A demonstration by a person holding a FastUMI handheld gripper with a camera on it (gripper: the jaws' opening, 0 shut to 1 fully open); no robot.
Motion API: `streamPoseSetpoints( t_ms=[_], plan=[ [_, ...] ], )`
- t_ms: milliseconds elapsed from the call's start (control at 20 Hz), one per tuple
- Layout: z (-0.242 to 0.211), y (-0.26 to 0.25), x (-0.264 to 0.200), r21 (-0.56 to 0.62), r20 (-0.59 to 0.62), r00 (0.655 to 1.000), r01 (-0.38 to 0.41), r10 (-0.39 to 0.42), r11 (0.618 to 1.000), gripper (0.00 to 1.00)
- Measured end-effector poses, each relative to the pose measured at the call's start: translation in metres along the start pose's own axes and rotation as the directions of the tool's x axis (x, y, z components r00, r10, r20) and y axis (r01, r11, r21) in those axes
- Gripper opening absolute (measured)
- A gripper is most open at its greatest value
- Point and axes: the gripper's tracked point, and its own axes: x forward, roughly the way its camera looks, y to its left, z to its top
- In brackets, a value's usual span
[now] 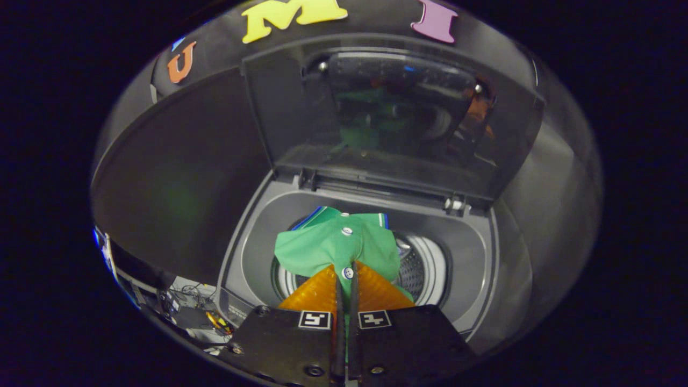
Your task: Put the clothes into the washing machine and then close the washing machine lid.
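Nearest the camera, the gripper (346,277) has its two fingers (317,293) drawn together and clamped on a fold of the green shirt (328,244), pinching it just below a white button (347,272). The shirt hangs from the fingertips toward twelve o'clock, spread over the round mouth of the drum (416,269), whose perforated metal wall shows at three o'clock of the cloth. A second white button (346,231) sits higher on the shirt, near its blue-and-white striped collar. The grey top of the washing machine (473,252) rings the drum. At twelve o'clock the washing machine lid (392,113) stands raised on its hinges.
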Motion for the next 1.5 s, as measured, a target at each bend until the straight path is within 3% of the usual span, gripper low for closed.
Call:
streamPoseSetpoints(
  t_ms=[400, 800, 900, 1100, 1500],
  plan=[
    [-0.050, -0.007, 0.050, 0.009, -0.164, 0.982, 0.094, -0.091, 0.996, 0.06],
    [-0.067, -0.012, 0.055, 0.087, -0.229, 0.970, 0.108, -0.085, 0.990, 0.09],
    [-0.065, -0.010, 0.054, 0.078, -0.207, 0.975, 0.104, -0.086, 0.992, 0.16],
    [-0.060, -0.015, 0.045, 0.071, -0.154, 0.980, 0.137, -0.125, 0.988, 0.66],
    [-0.062, -0.028, 0.027, 0.107, -0.104, 0.981, 0.172, -0.161, 0.979, 0.71]
  ],
)
